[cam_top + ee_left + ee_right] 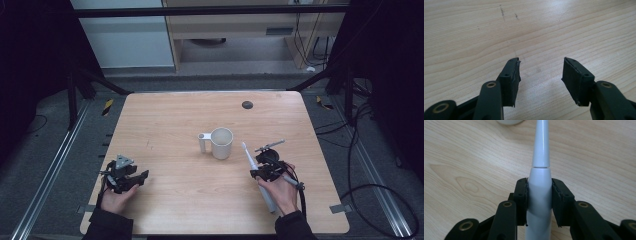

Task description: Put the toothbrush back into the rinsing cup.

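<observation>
1. A white mug (222, 143) stands upright near the middle of the wooden table (170, 125), its handle pointing to nine o'clock. From the high view its inside looks pale; whether anything lies in it cannot be told.
2. The electric toothbrush (256, 172) is a long white stick: a thick, smooth handle that steps at a thin seam into a slimmer neck (542, 142). In the high view it lies at about four o'clock from the mug, with the thin end aimed at eleven o'clock, close to the mug but not touching it.
3. The right gripper (539, 200) is clamped on the toothbrush; both black pads (522, 200) press the thick handle just below the seam.
4. The left gripper (541, 82) sits at about eight o'clock from the mug, well apart from it. Its jaws stand apart with bare wood between them, holding nothing.
</observation>
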A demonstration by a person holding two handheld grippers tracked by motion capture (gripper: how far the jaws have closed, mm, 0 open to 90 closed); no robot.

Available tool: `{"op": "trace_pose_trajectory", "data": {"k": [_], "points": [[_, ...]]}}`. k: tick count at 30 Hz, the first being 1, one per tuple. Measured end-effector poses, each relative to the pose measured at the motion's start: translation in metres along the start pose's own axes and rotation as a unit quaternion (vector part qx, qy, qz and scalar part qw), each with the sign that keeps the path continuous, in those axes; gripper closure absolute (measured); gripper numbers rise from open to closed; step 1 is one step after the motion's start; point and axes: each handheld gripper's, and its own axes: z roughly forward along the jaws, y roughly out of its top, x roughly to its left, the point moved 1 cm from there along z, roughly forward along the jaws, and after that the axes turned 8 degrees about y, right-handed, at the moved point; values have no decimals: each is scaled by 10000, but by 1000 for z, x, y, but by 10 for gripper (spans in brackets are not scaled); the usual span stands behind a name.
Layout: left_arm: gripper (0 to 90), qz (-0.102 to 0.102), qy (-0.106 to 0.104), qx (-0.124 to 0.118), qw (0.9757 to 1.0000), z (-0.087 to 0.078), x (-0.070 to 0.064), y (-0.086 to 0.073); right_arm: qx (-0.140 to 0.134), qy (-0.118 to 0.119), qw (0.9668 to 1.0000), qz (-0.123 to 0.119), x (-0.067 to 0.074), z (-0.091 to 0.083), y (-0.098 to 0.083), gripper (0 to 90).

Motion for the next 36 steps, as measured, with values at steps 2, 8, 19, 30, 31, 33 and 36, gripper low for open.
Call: {"op": "trace_pose_trajectory", "data": {"k": [2, 8, 19, 30, 31, 33, 36], "points": [[472, 0, 3, -1, 10000, 0, 0, 0, -125, -7, 9999, -12, 0, -5, 0, 678], [472, -4, 0, -7, 10000, 0, 0, 0, -517, 72, 9986, -45, 0, -18, 2, 678], [473, -44, 18, -50, 10000, 0, 0, 0, -1597, 165, 9867, -249, 6, -44, 8, 678], [473, -32, 57, -58, 10000, -1, 1, 0, -2810, 207, 9594, -145, 7, -64, 34, 677], [473, -35, 57, -56, 10000, -1, 1, 0, -2870, 218, 9576, -129, 8, -64, 37, 677], [473, -36, 60, -63, 10000, -1, 1, 0, -3027, 254, 9527, -119, 10, -64, 42, 677], [474, -32, 63, -73, 9999, -2, 1, 0, -3184, 231, 9476, -146, 13, -63, 49, 677]]}}
